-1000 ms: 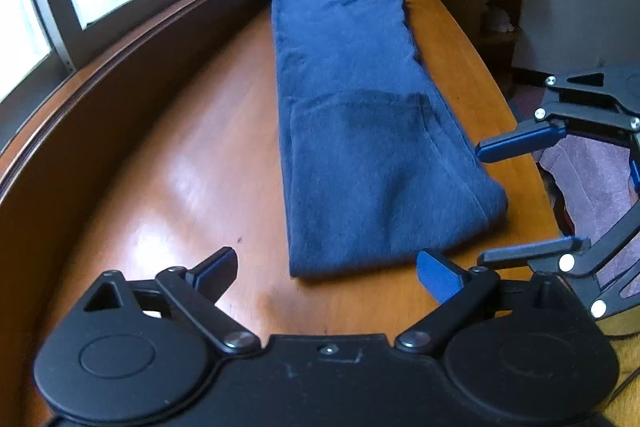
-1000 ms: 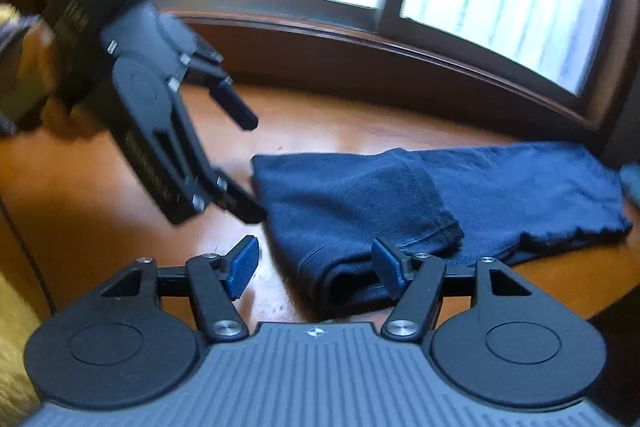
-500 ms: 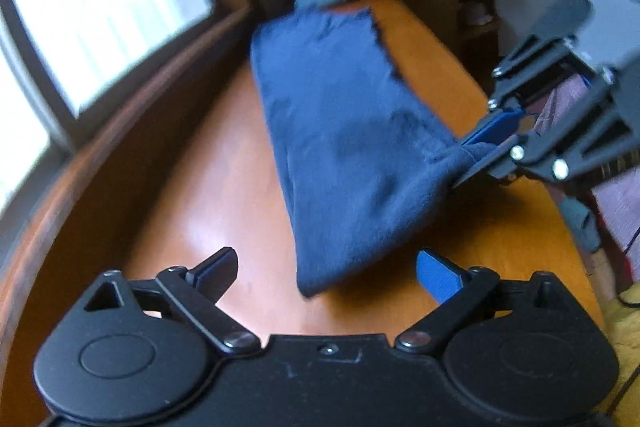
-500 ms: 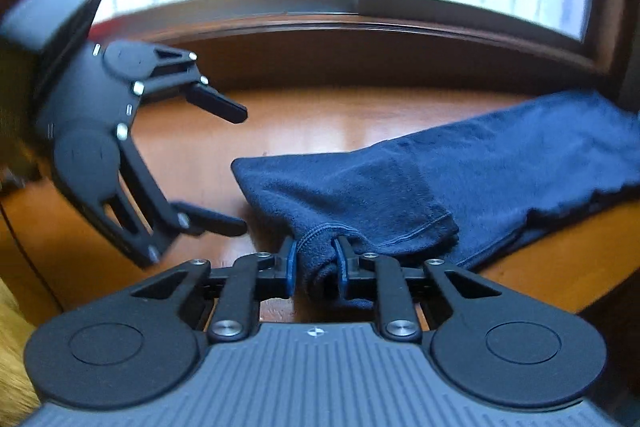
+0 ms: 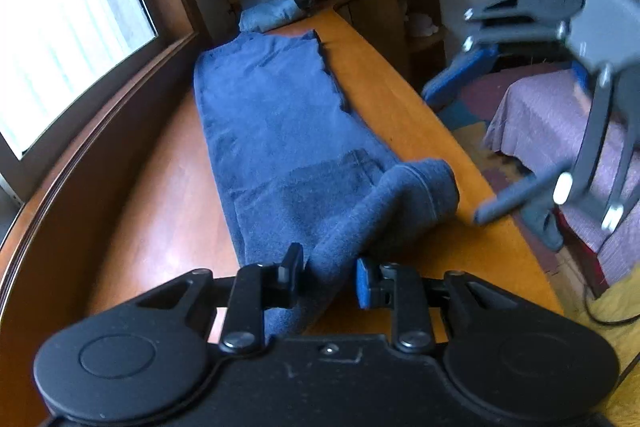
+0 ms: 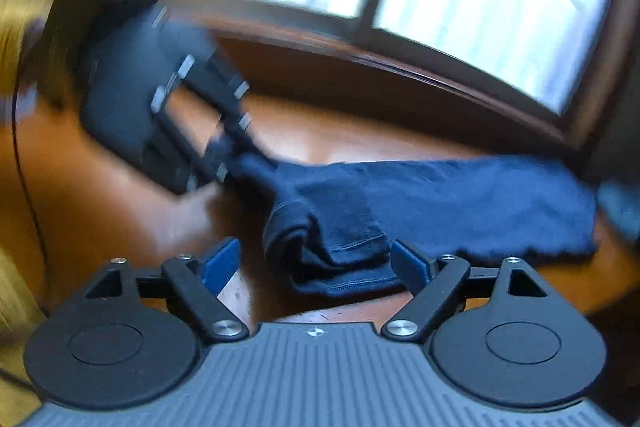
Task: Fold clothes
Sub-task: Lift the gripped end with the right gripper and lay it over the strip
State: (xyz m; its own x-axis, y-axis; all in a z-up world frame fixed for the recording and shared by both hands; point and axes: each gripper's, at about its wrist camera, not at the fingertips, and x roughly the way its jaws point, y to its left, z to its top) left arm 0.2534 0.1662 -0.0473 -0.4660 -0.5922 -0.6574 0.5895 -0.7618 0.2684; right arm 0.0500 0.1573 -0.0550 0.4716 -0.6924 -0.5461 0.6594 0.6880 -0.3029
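left gripper (image 5: 327, 271): fingers just closed, pinching near corner of cloth (image 5: 276, 131)
right gripper (image 6: 316, 263): fingers just opened, spread wide, nothing held
cloth: folded strip, flat on worktop (image 5: 152, 195) along window

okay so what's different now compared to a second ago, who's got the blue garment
The left gripper has just closed on the blue garment's near corner. The right gripper, which pinched the other corner half a second ago, has just opened, leaving that corner bunched. The garment's far end stays flat on the wooden table.
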